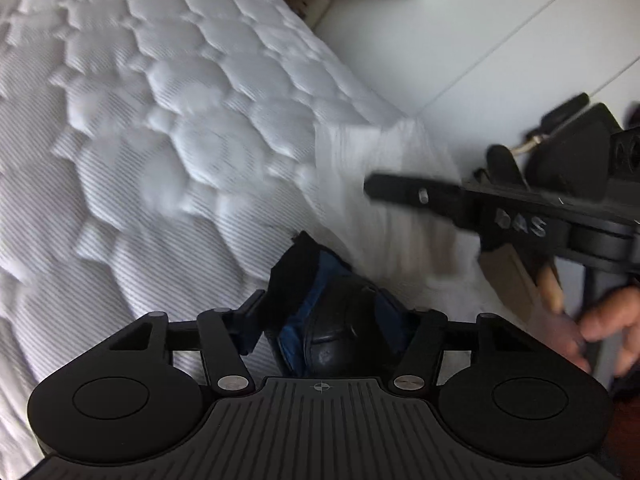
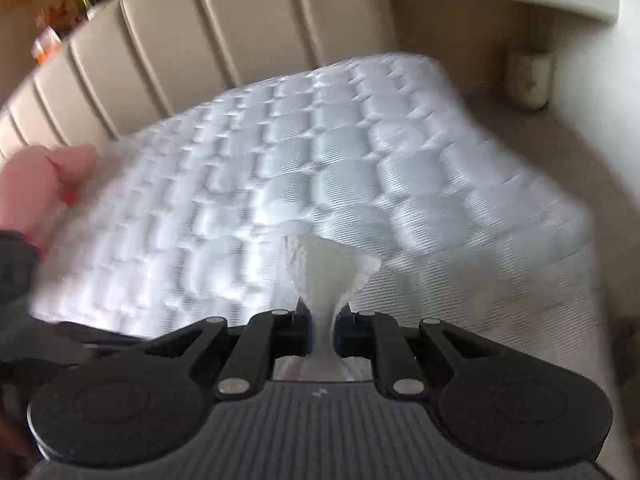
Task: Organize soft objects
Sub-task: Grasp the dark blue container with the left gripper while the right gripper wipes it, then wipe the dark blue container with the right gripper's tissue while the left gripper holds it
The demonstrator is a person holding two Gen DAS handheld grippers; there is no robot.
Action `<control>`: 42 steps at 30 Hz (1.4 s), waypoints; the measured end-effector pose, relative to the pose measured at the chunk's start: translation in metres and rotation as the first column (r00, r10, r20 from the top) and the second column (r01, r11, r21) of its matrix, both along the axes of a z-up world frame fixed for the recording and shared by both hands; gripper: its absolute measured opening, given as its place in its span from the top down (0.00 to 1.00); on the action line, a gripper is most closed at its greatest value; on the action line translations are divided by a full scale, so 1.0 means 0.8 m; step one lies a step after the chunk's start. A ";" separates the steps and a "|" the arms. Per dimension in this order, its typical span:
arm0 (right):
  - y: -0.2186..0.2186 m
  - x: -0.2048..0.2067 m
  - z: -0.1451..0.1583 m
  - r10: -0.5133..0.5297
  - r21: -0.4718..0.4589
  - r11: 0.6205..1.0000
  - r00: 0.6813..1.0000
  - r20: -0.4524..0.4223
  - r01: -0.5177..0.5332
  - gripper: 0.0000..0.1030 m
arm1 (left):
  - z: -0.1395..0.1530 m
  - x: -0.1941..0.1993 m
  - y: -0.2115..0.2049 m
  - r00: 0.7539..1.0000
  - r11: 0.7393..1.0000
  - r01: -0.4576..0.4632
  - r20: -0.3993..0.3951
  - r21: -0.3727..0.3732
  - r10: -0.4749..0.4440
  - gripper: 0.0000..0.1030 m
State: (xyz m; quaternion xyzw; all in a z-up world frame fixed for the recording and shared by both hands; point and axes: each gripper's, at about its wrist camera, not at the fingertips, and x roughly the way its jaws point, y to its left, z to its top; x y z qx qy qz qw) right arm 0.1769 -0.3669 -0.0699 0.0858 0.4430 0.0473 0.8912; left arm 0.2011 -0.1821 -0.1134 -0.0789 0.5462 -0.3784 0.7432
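A white quilted pad [image 1: 168, 128] fills the left wrist view and lies spread and blurred in the right wrist view [image 2: 280, 168]. My right gripper [image 2: 323, 320] is shut on a bunched edge of that pad, which fans out above its blue-padded fingers. In the left wrist view the right gripper [image 1: 374, 189] comes in from the right, with white fabric at its tip. My left gripper [image 1: 332, 316] has a dark blue and black soft thing [image 1: 340, 336] filling the gap between its jaws; the fingertips are hidden behind it.
A beige padded headboard [image 2: 192, 36] stands behind the pad. A pink soft thing [image 2: 44, 184] and a dark sleeve [image 2: 16, 264] are at the left edge. A pale jar [image 2: 528, 78] sits by the white wall. A person's hand [image 1: 600, 332] holds the right gripper's handle.
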 end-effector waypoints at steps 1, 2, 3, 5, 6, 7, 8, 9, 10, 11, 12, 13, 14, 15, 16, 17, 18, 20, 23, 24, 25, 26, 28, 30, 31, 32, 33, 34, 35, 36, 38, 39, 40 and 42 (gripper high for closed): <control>-0.003 -0.003 -0.001 0.038 -0.032 0.999 0.999 -0.016 -0.038 0.88 | -0.001 -0.003 -0.004 1.000 1.000 0.025 -0.010 0.005 -0.025 0.38; -0.005 -0.007 -0.003 0.075 -0.063 0.995 0.997 -0.034 -0.077 0.88 | -0.002 -0.006 -0.008 0.999 0.999 0.049 -0.019 0.011 -0.048 0.32; -0.009 -0.010 -0.004 0.113 -0.087 0.989 0.992 -0.056 -0.117 0.88 | -0.004 -0.007 -0.011 0.998 0.998 0.058 -0.022 0.027 -0.057 0.27; -0.029 -0.021 -0.014 0.182 -0.060 0.979 0.972 -0.145 -0.193 0.88 | -0.015 -0.005 -0.015 0.996 0.998 0.046 -0.072 0.031 -0.043 0.05; -0.039 -0.025 -0.019 0.218 -0.018 0.974 0.956 -0.195 -0.225 0.88 | -0.020 -0.003 -0.018 0.995 0.999 0.040 -0.096 0.033 -0.037 0.04; -0.047 -0.029 -0.025 0.265 0.038 0.964 0.934 -0.238 -0.263 0.86 | -0.021 -0.001 -0.021 0.993 0.999 0.039 -0.110 0.037 -0.034 0.00; -0.053 -0.035 -0.030 0.311 0.080 0.951 0.910 -0.274 -0.300 0.86 | -0.022 0.001 -0.025 0.992 0.998 0.037 -0.125 0.042 -0.032 0.00; -0.058 -0.040 -0.035 0.353 0.115 0.936 0.885 -0.305 -0.334 0.86 | -0.023 0.004 -0.028 0.990 0.998 0.036 -0.139 0.046 -0.030 0.00; -0.059 -0.047 -0.038 0.379 0.113 0.925 0.866 -0.326 -0.362 0.86 | -0.023 0.006 -0.031 0.988 0.998 0.040 -0.153 0.054 -0.031 0.00; -0.060 -0.053 -0.040 0.393 0.113 0.919 0.855 -0.339 -0.378 0.86 | -0.023 0.009 -0.034 0.985 0.997 0.044 -0.166 0.061 -0.033 0.00; -0.062 -0.058 -0.041 0.406 0.116 0.913 0.844 -0.351 -0.391 0.86 | -0.023 0.010 -0.033 0.983 0.997 0.052 -0.178 0.058 -0.041 0.00; -0.066 -0.062 -0.039 0.418 0.141 0.908 0.839 -0.350 -0.394 0.86 | -0.023 0.011 -0.033 0.981 0.997 0.065 -0.189 0.051 -0.055 0.00; -0.072 -0.066 -0.037 0.433 0.181 0.901 0.831 -0.348 -0.394 0.86 | -0.024 0.012 -0.033 0.978 0.996 0.081 -0.195 0.040 -0.071 0.00; -0.077 -0.067 -0.039 0.446 0.218 0.894 0.824 -0.349 -0.391 0.83 | -0.024 0.012 -0.032 0.975 0.995 0.096 -0.202 0.029 -0.088 0.00; -0.082 -0.069 -0.041 0.457 0.256 0.886 0.818 -0.350 -0.386 0.83 | -0.026 0.012 -0.031 0.973 0.994 0.106 -0.208 0.015 -0.100 0.00; -0.085 -0.070 -0.045 0.464 0.283 0.881 0.812 -0.353 -0.380 0.83 | -0.027 0.013 -0.031 0.970 0.993 0.116 -0.215 0.001 -0.113 0.00; -0.086 -0.068 -0.053 0.464 0.301 0.879 0.809 -0.361 -0.370 0.83 | -0.029 0.015 -0.031 0.968 0.992 0.122 -0.220 -0.016 -0.123 0.00; -0.087 -0.058 -0.065 0.446 0.318 0.885 0.816 -0.368 -0.341 0.83 | -0.031 0.015 -0.031 0.965 0.992 0.111 -0.230 -0.067 -0.123 0.00; -0.079 -0.043 -0.068 0.460 0.320 0.876 0.823 -0.334 -0.360 0.83 | -0.031 0.016 -0.032 0.965 0.983 0.032 -0.251 -0.182 -0.078 0.00; -0.074 -0.040 -0.065 0.463 0.313 0.875 0.829 -0.314 -0.370 0.83 | -0.028 0.017 -0.034 0.965 0.974 0.014 -0.253 -0.228 -0.073 0.00; -0.068 -0.038 -0.061 0.461 0.304 0.875 0.839 -0.288 -0.376 0.83 | -0.025 0.015 -0.034 0.967 0.960 0.008 -0.243 -0.280 -0.079 0.00; -0.064 -0.034 -0.058 0.457 0.305 0.875 0.849 -0.265 -0.375 0.83 | -0.020 0.014 -0.033 0.969 0.947 0.012 -0.231 -0.321 -0.091 0.00; -0.050 -0.022 -0.051 0.458 0.302 0.872 0.859 -0.229 -0.385 0.83 | -0.009 0.013 -0.034 0.975 0.932 0.031 -0.193 -0.361 -0.107 0.00; -0.034 -0.007 -0.044 0.468 0.298 0.866 0.861 -0.199 -0.401 0.83 | 0.003 0.014 -0.024 0.984 0.931 0.026 -0.155 -0.365 -0.088 0.01; -0.022 0.000 -0.039 0.477 0.311 0.858 0.860 -0.182 -0.410 0.83 | 0.008 0.019 -0.015 0.986 0.927 0.004 -0.156 -0.376 -0.067 0.01; -0.007 -0.001 -0.035 0.480 0.312 0.854 0.861 -0.166 -0.416 0.83 | 0.011 0.022 -0.002 0.984 0.916 -0.028 -0.173 -0.400 -0.045 0.01; 0.005 0.002 -0.028 0.488 0.311 0.849 0.860 -0.150 -0.427 0.83 | 0.015 0.025 0.011 0.981 0.903 -0.061 -0.192 -0.424 -0.023 0.01; 0.021 0.004 -0.019 0.502 0.316 0.837 0.856 -0.123 -0.446 0.83 | 0.023 0.026 0.028 0.978 0.884 -0.100 -0.209 -0.456 0.003 0.01; 0.033 0.005 -0.011 0.515 0.327 0.824 0.852 -0.092 -0.463 0.83 | 0.030 0.027 0.046 0.974 0.864 -0.137 -0.225 -0.485 0.028 0.01; 0.045 0.006 -0.002 0.527 0.343 0.809 0.848 -0.062 -0.478 0.83 | 0.042 0.026 0.065 0.974 0.850 -0.156 -0.223 -0.503 0.046 0.01; 0.074 0.007 0.017 0.541 0.367 0.784 0.841 -0.010 -0.500 0.83 | 0.067 0.017 0.104 0.975 0.831 -0.186 -0.206 -0.524 0.088 0.00; 0.091 0.003 0.026 0.551 0.372 0.773 0.834 0.010 -0.515 0.83 | 0.079 0.010 0.123 0.975 0.826 -0.198 -0.192 -0.528 0.111 0.00; 0.108 -0.001 0.034 0.563 0.374 0.760 0.826 0.029 -0.532 0.83 | 0.087 0.000 0.137 0.973 0.816 -0.216 -0.186 -0.536 0.136 0.00; 0.148 -0.016 0.042 0.605 0.352 0.731 0.794 0.060 -0.584 0.83 | 0.096 -0.025 0.180 0.965 0.793 -0.259 -0.183 -0.551 0.188 0.00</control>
